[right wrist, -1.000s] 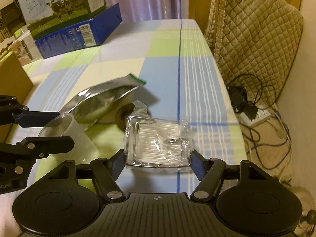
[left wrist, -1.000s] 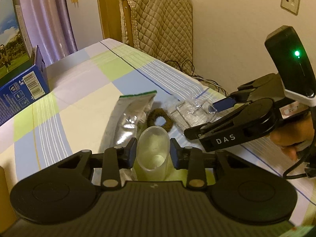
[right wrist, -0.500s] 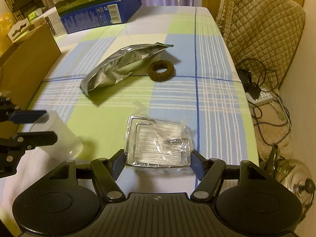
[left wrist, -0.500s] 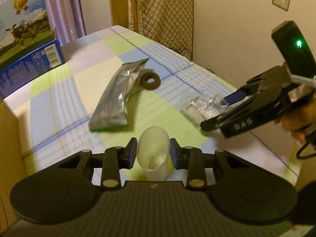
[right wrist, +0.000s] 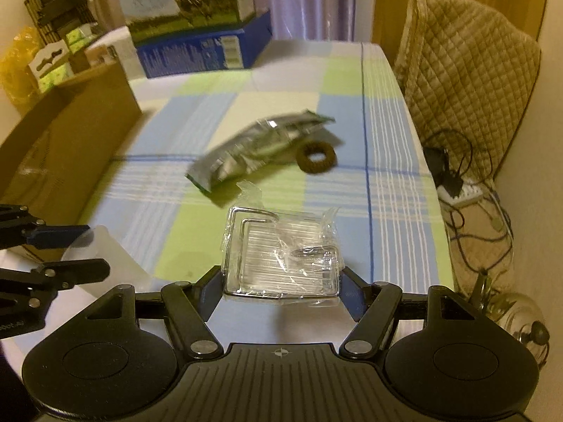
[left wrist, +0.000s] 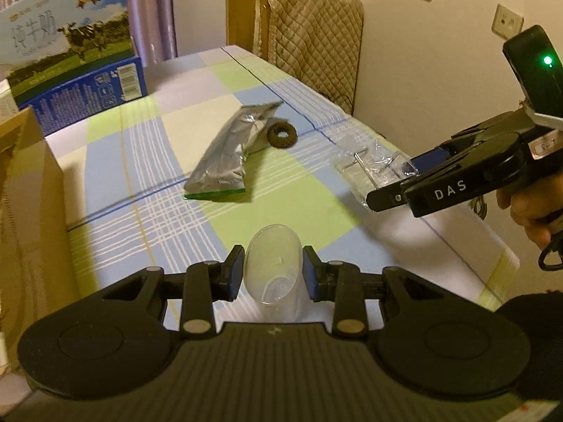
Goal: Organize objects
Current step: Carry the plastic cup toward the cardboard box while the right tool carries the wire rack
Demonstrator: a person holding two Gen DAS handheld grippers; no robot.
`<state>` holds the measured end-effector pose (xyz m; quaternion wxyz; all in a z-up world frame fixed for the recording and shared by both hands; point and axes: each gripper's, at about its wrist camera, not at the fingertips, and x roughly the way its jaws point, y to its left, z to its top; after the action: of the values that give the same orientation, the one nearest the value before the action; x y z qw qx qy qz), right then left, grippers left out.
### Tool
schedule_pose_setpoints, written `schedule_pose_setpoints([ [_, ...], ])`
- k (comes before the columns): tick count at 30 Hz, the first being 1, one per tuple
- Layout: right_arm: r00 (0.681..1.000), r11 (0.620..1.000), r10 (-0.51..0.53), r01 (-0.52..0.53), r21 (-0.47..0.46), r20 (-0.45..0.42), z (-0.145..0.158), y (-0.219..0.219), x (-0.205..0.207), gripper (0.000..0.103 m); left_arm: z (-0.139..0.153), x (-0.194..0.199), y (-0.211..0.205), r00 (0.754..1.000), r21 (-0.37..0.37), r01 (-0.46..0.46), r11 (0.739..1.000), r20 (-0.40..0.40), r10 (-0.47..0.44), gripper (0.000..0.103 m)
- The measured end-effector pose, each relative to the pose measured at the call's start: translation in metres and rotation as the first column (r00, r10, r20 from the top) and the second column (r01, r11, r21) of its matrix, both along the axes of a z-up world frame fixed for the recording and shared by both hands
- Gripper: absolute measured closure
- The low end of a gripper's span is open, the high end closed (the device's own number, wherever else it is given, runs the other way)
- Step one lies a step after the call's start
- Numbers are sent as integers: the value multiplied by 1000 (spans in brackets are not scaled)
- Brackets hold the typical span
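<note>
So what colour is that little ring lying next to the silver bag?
Dark brown: the hair tie shows best in the right wrist view, beside the foil pouch.

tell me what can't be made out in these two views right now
- Inside of the cardboard box: both views show only its outer wall and rim.
- Silver pouch: motion blur in the right wrist view smears any print.
- Base of the clear cup: the left gripper body covers it in the left wrist view.
- Wrapped wire holder: crinkled plastic glare hides its exact shape between the right gripper fingers.
</note>
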<state>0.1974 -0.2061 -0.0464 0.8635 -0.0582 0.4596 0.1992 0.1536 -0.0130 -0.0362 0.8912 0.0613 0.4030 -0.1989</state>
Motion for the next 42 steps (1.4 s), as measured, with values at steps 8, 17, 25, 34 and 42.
schedule_pose_setpoints([
  [8,997,999,34,-36,26,62,40,28,-32,37,32,-22,20,998,-29,-51,998,33,52,73],
  [17,992,996,76,-81,39,103,63,60,-67,37,59,-55,46,993,-33,-105,994,49,106,73],
  [25,988,993,107,-113,43,109,68,81,-91,37,72,-80,71,986,-37,-152,988,57,154,73],
  [34,984,989,140,-144,30,111,66,100,-110,37,79,-100,99,977,-57,-202,978,62,205,73],
  [42,983,986,158,-162,30,94,59,108,-118,37,78,-112,112,973,-49,-224,973,50,226,73],
])
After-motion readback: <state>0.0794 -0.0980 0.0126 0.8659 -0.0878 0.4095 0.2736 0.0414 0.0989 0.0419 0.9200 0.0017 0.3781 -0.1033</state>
